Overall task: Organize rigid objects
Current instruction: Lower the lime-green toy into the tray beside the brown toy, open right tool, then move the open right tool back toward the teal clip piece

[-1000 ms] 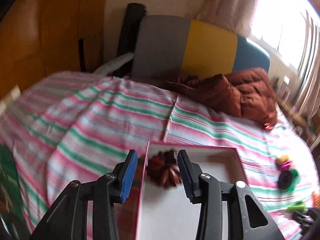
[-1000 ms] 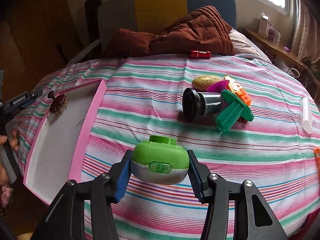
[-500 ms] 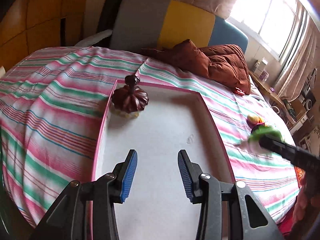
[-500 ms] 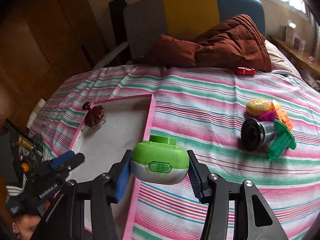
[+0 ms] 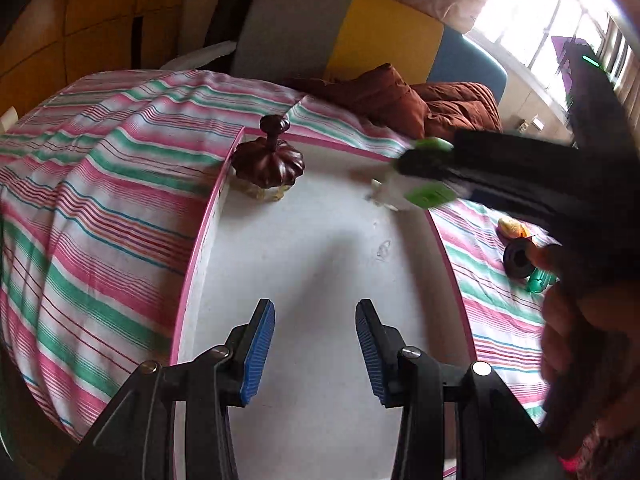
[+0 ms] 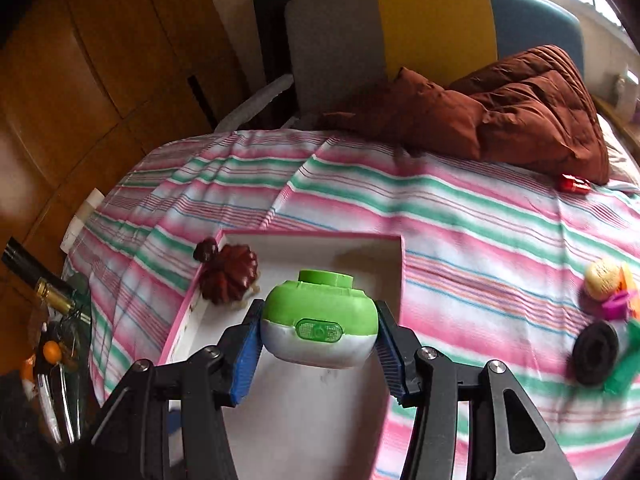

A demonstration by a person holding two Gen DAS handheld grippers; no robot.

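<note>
A pink-rimmed white tray (image 5: 304, 280) (image 6: 320, 412) lies on the striped bed. A dark brown pumpkin-shaped lid (image 5: 268, 162) (image 6: 230, 276) sits in its far left corner. My right gripper (image 6: 318, 332) is shut on a green and white device (image 6: 320, 324) and holds it above the tray's far end; the device also shows in the left wrist view (image 5: 416, 182). My left gripper (image 5: 315, 344) is open and empty above the near part of the tray.
A black cylinder (image 6: 596, 354) (image 5: 518, 258), a green piece (image 6: 624, 364), a yellow oval toy (image 6: 602, 274) and a pink piece lie right of the tray. A red object (image 6: 574, 184) lies by the brown quilt (image 6: 520, 108). A glass side table (image 6: 56, 356) stands left.
My right gripper carried the green and white device leftward from the bedsheet to above the tray. My left gripper stayed open over the tray's near part.
</note>
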